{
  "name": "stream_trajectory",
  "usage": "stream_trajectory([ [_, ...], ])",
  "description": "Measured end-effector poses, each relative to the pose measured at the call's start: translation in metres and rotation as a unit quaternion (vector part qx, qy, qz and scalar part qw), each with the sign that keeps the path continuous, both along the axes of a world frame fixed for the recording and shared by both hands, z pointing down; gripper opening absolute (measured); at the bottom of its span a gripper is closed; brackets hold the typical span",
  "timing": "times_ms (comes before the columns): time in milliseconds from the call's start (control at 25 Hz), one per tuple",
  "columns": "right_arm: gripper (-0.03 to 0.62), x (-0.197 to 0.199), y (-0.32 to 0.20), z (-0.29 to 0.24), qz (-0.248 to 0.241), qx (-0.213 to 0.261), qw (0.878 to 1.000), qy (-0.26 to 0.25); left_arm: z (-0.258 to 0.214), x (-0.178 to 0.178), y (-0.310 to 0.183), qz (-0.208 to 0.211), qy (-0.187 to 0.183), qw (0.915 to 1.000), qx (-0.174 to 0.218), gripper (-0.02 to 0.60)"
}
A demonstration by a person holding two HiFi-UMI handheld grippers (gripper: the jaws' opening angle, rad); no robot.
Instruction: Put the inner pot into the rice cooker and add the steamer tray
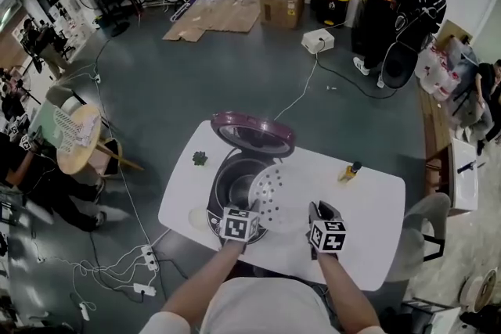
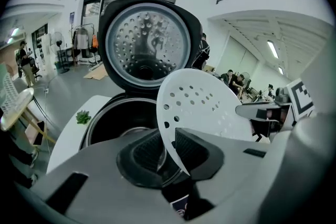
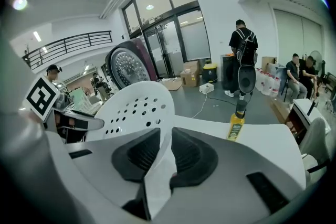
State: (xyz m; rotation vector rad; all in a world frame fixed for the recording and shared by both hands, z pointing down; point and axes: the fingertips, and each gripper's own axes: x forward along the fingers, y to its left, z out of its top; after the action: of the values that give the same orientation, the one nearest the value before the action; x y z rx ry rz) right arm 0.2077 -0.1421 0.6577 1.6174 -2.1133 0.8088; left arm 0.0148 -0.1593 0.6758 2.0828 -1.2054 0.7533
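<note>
The rice cooker (image 1: 227,188) stands on the white table (image 1: 368,207) with its purple lid (image 1: 252,133) swung up. The dark inner pot (image 2: 118,118) sits inside it. A white perforated steamer tray (image 1: 274,190) hangs tilted over the cooker's right side, held by both grippers. My left gripper (image 1: 252,209) is shut on the tray's near left rim; in the left gripper view the rim runs between the pads of that gripper (image 2: 170,149). My right gripper (image 1: 313,209) is shut on the opposite rim, and the tray (image 3: 136,107) rises from the jaws of that gripper (image 3: 165,152).
A yellow bottle (image 1: 349,170) stands at the table's far right, and a small green object (image 1: 200,159) lies left of the cooker. A grey chair (image 1: 429,224) sits at the right end. Cables and power strips (image 1: 145,254) lie on the floor to the left.
</note>
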Motion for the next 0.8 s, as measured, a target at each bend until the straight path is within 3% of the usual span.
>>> stream_trajectory([
  [280, 0.088, -0.052, -0.014, 0.004, -0.044, -0.008, 0.999, 0.006, 0.007, -0.049, -0.006, -0.009, -0.022, 0.9997, -0.002, 0.095],
  [800, 0.105, -0.127, -0.032, 0.029, -0.096, -0.051, 0.993, 0.039, 0.035, -0.12, -0.022, 0.04, -0.116, 0.9922, -0.021, 0.126],
])
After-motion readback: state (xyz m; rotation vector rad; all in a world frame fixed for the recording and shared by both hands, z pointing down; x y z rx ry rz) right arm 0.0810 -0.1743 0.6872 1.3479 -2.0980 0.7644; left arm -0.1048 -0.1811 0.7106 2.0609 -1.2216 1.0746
